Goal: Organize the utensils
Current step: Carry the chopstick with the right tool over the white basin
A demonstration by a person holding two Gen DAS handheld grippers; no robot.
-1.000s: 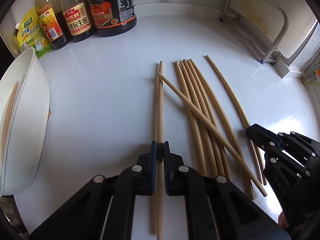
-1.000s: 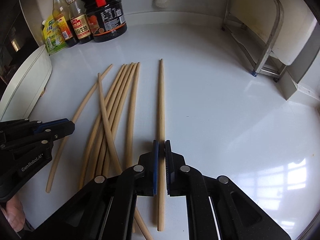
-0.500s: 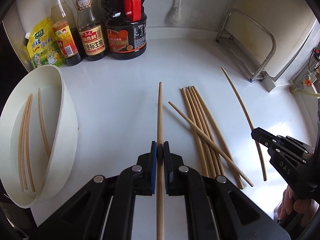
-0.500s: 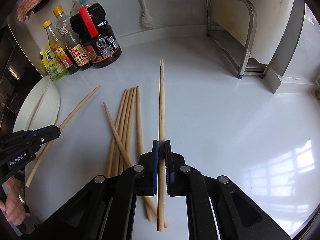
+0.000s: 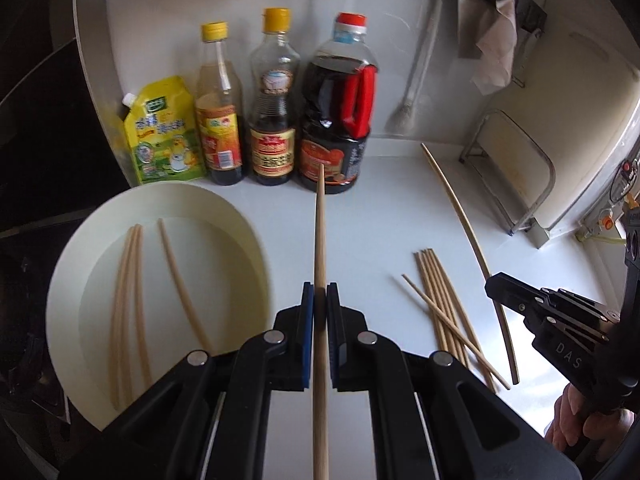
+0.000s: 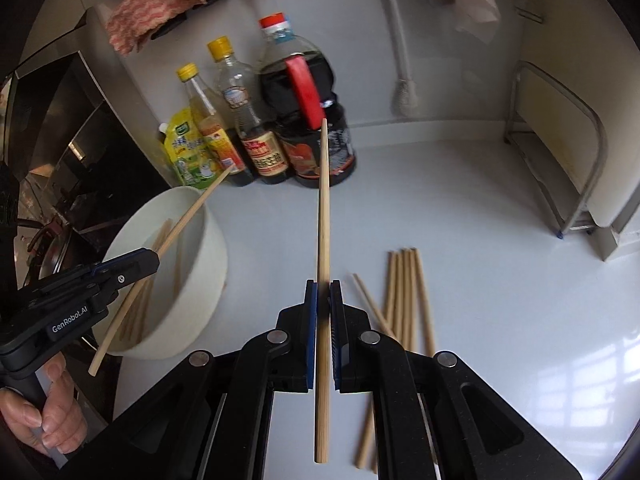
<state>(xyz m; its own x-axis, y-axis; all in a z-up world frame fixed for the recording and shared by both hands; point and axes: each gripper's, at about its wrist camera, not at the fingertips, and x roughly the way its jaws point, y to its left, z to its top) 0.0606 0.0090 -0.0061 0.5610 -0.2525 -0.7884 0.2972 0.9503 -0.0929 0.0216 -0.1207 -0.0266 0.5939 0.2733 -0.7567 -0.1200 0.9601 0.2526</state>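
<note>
the left gripper point(image 5: 320, 300) is clamped on one chopstick point(image 5: 319, 240), carried just beside the bowl point(image 5: 224, 208). the right gripper point(image 6: 324, 300) is likewise closed on its own chopstick point(image 6: 324, 220), clear of the counter point(image 6: 500, 260). about four chopsticks point(image 5: 132, 280) already lie in the bowl. a loose bundle point(image 6: 404, 292) remains on the counter, well to the right of the bowl. judged roughly half done: two in transit, the bundle still to collect.
</note>
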